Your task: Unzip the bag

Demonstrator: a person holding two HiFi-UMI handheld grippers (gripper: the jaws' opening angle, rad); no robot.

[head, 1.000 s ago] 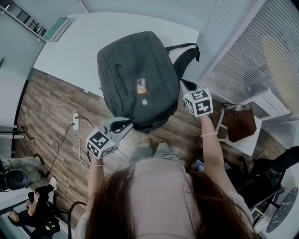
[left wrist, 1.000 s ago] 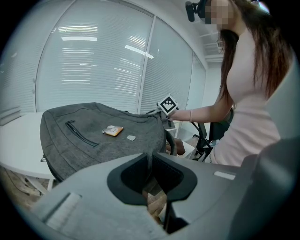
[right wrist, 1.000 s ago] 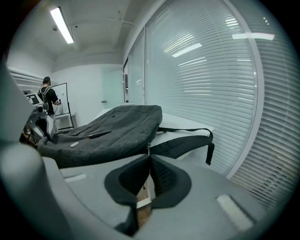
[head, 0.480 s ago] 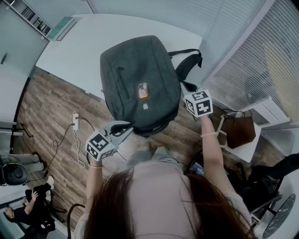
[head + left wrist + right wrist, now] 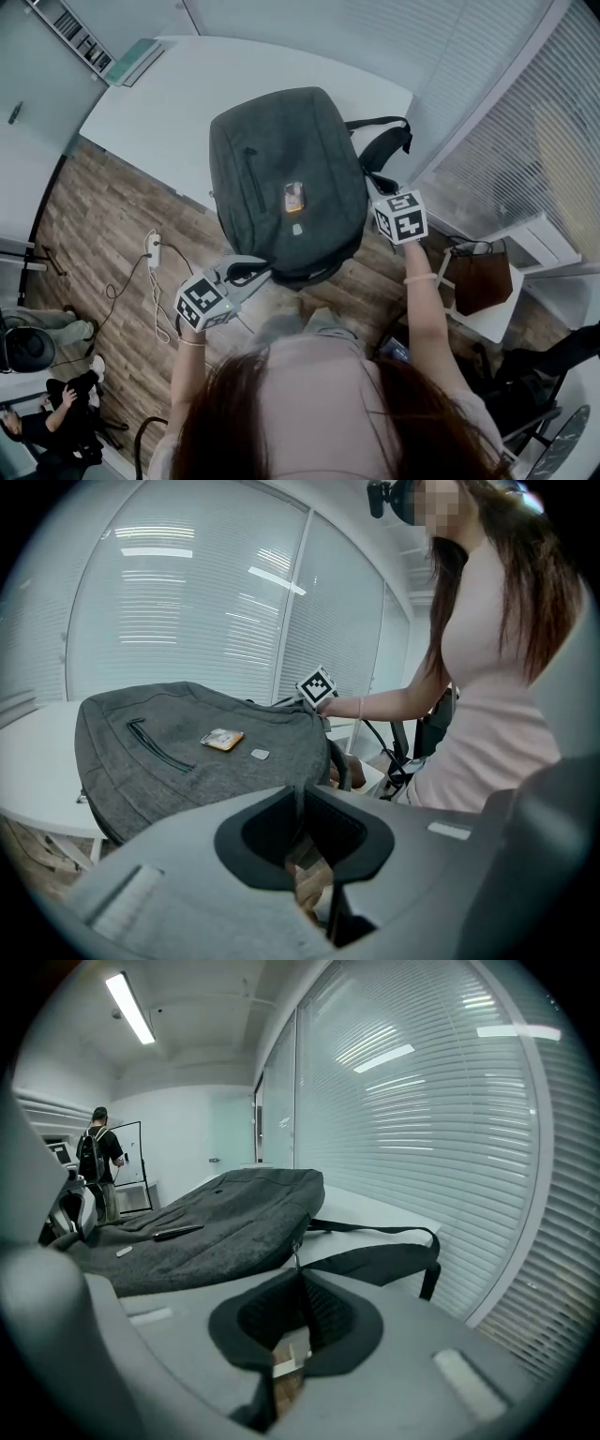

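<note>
We see the dark grey fabric backpack (image 5: 281, 178) lying flat on the white rounded table (image 5: 169, 94), its near end overhanging the edge. Our left gripper (image 5: 300, 794) meets that near corner, and its jaws have just been closing to a narrow pinch on the fabric. Our right gripper (image 5: 298, 1277), on the strap side, clamps the small metal zipper pull (image 5: 295, 1258).

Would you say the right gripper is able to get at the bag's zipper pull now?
Probably yes: the zipper pull sits at the right gripper's closed jaw tips, perhaps already pinched; nothing is in the way, and the strap lies aside.
</note>
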